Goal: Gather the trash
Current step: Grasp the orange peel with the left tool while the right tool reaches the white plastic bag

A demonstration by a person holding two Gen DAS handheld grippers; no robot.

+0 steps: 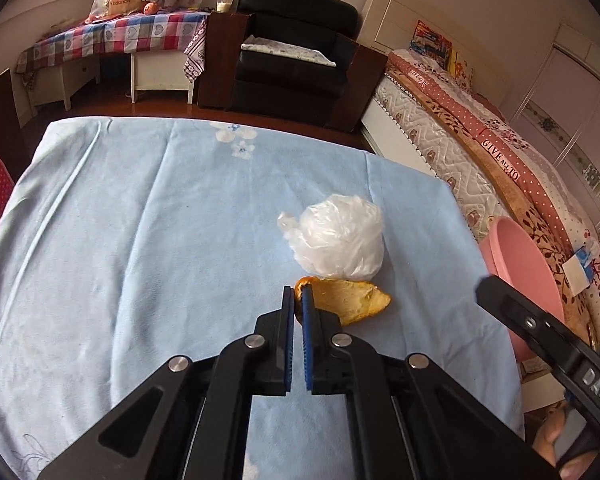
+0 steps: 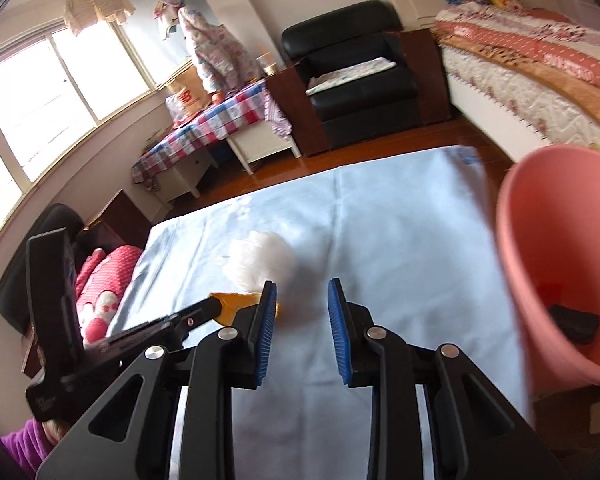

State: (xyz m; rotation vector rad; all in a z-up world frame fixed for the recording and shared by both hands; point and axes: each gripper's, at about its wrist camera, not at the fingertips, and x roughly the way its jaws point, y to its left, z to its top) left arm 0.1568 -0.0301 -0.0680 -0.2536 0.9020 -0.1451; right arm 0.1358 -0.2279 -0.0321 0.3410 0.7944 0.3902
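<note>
The left gripper (image 1: 297,294) is seen clamped on the near, rounded end of an orange peel (image 1: 350,298), the blue pads pressed almost together with only the peel's edge between them. The peel lies on the light blue tablecloth (image 1: 140,240), its long axis running from the jaws away to the right in the left wrist view, tapering to a point. Just beyond it and touching it, a crumpled clear plastic bag (image 1: 336,236) rests on the cloth.

The right gripper (image 2: 302,294) is held partly open with nothing between its pads; only cloth is seen in the gap. The peel and bag lie ahead and to its left in its own view, so the left gripper is judged the nearer and already has the piece.

The pink bin (image 2: 548,264) stands off the right edge of the table, its mouth tilted toward the cloth, with a dark object (image 2: 574,322) already inside. From the gripped peel the bin lies to the right, past the right gripper, so a carry across in that direction is judged to be called for, with the free tip of the peel leading
</note>
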